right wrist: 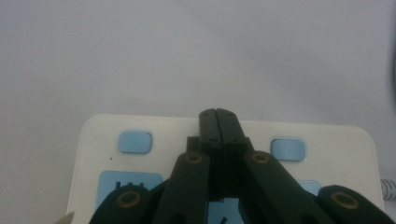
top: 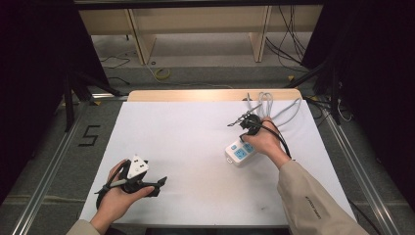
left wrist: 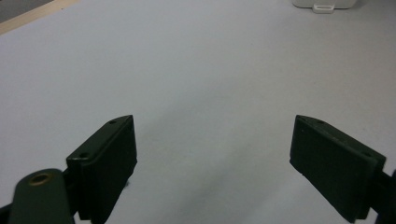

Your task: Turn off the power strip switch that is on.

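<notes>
White paper covers the surface (top: pixel 195 147) where the right gripper (right wrist: pixel 218 113), fingers together, hovers above the white blue-buttoned power strip (right wrist: pixel 107 128), probably about to press a switch, the left gripper (left wrist: pixel 212 158) idling with fingers apart.

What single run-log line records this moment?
left gripper: open, over bare white table | right gripper: shut, empty, above power strip | strip's cable: behind

Even, bright light on the white table (top: pixel 195 147), dark surroundings, and soft, slightly blurred gripper views.

Wooden shelving (top: pixel 195 29) beyond table (top: pixel 171 147)
</notes>
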{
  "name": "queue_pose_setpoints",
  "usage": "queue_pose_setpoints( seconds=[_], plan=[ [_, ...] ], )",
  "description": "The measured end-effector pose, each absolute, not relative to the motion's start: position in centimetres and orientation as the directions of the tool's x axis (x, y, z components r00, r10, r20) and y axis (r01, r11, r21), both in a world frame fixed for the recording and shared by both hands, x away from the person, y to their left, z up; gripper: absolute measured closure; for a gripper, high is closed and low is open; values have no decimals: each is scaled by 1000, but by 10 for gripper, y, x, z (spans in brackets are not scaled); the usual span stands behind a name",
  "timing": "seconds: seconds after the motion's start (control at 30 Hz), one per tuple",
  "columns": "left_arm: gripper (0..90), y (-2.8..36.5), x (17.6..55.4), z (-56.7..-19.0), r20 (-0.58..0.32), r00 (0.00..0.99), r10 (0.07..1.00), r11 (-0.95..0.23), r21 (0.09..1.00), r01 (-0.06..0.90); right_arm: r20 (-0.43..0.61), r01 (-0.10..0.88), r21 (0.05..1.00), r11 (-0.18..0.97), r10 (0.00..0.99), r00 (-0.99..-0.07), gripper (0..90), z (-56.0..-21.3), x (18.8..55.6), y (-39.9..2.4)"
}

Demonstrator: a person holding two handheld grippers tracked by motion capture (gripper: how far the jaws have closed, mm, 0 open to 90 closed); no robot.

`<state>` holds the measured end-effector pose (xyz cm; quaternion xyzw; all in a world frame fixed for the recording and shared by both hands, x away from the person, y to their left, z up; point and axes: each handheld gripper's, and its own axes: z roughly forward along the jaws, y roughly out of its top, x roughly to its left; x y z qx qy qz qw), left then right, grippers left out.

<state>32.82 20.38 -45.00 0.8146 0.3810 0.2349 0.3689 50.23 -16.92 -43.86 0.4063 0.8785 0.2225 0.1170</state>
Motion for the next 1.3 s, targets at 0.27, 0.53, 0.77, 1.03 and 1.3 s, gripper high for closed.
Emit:
queue_pose_setpoints(
  seconds=[0.27,0.53,0.77,1.03,1.3],
  plan=[
    [144,204,328,-450,101,600,794,-437,781,446,-20,672,465,575,766,-642,900,-437,505,-167],
    [146,204,328,-450,101,600,794,-437,781,446,-21,680,450,579,768,-640,900,-436,506,-166],
    [146,204,328,-450,102,600,793,-438,780,446,-32,683,426,593,765,-643,900,-435,508,-163],
    [146,204,328,-450,102,600,793,-437,781,446,-25,690,417,591,767,-642,900,-434,510,-162],
    [146,204,328,-450,102,601,793,-438,781,445,-31,694,399,599,765,-643,900,-434,511,-160]
  ],
)
